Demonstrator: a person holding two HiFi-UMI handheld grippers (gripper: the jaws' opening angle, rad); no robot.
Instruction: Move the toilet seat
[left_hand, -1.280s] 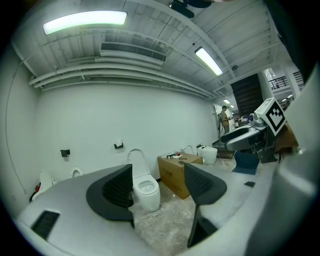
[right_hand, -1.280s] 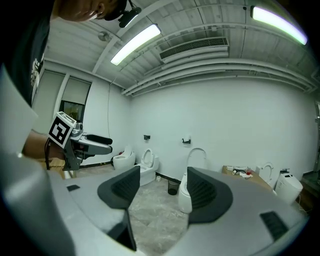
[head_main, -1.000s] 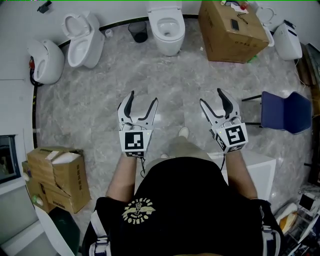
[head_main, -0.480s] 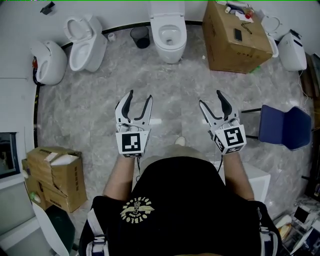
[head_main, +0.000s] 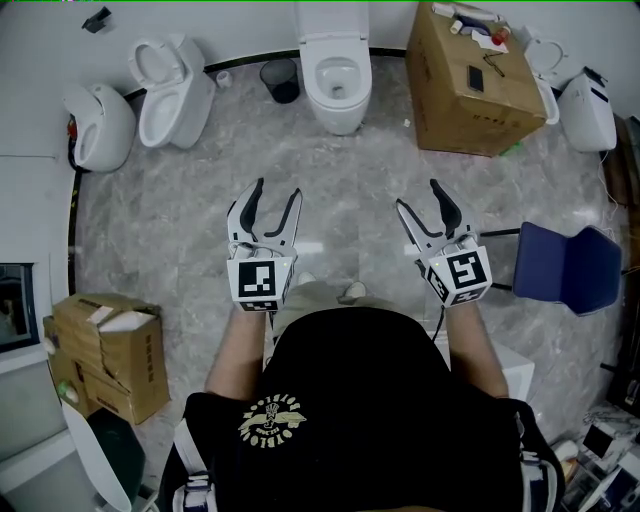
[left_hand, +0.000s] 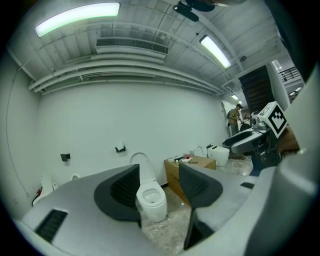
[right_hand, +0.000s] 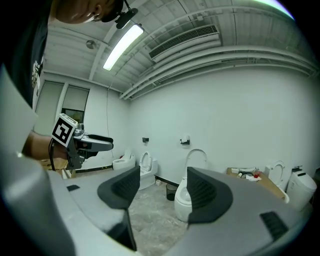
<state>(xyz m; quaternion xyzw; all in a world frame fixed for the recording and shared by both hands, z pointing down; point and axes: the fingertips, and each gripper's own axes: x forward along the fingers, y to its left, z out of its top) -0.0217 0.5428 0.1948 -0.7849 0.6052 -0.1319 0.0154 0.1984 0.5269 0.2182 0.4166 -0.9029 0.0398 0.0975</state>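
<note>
The left gripper (head_main: 277, 190) is partly open, and its two jaws have just been closing a bit. Nothing is caught between them. In the left gripper view, all you see through the gap is a white toilet (head_main: 338, 78) far off by the wall. The right gripper (head_main: 418, 194) is open wide too, and it holds nothing; its jaws have only floor and the far wall between them. The person holds both grippers out in front, side by side, above the grey stone floor (head_main: 180, 230). Neither one touches anything. The toilet stands straight ahead at the back wall, well apart from both grippers. Its toilet seat (left_hand: 145, 172) stands up against the wall behind the bowl. Just beside this toilet, on the left, is a small dark bin (head_main: 281, 78). Further left are a second toilet (head_main: 172, 88) with its seat up, and a round white one (head_main: 96, 124) with the lid shut. To the right of the middle toilet sits a big cardboard box (head_main: 470, 85) with small things on top. A blue chair (head_main: 565, 268) stands near the right gripper, and more brown boxes (head_main: 110, 355) sit low on the left.
</note>
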